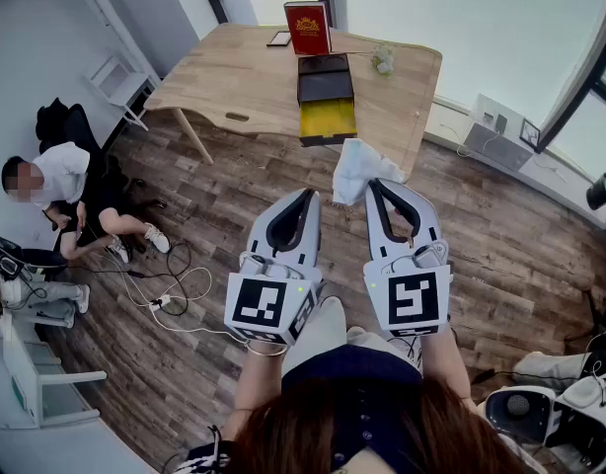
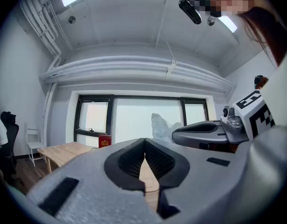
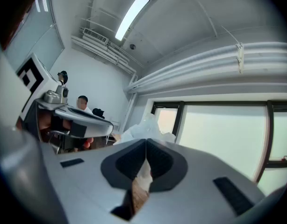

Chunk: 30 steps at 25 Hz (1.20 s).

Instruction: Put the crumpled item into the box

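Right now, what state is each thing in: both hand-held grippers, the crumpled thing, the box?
Left hand-held gripper: shut, empty.
Right hand-held gripper: shut on the crumpled item.
Crumpled item: held aloft, not yet boxed.
Box: open, on the table.

The right gripper (image 1: 375,186) is hiding the pinched edge of the crumpled item (image 1: 356,166). Toward 12 o'clock, a pale tabletop object (image 1: 383,60) is appearing too small to identify. At 4 o'clock, the frame is cropping white shoes (image 1: 582,405).
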Each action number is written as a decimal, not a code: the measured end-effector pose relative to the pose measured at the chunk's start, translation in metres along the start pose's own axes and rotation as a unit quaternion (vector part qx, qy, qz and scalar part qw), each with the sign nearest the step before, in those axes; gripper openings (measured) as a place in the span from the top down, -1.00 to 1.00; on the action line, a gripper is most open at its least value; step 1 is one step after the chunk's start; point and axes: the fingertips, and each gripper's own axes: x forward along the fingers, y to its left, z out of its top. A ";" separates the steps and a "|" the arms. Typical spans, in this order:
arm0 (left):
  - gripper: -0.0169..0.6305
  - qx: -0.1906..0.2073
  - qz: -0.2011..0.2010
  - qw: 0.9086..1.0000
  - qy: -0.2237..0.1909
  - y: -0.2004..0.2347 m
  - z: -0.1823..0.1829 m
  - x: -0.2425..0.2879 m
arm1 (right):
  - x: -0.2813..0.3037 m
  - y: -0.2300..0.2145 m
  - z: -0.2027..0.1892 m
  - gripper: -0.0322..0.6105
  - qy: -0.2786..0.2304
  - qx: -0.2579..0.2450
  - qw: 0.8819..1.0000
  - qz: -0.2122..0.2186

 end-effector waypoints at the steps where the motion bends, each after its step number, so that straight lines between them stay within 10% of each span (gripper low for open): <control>1: 0.86 0.000 -0.001 1.000 -0.001 0.002 -0.001 0.001 | 0.002 0.000 0.000 0.82 -0.002 0.002 1.000 -0.002; 30: 0.86 -0.022 -0.047 0.999 0.006 0.108 -0.020 0.058 | 0.127 0.017 0.001 0.81 0.035 0.008 0.999 -0.036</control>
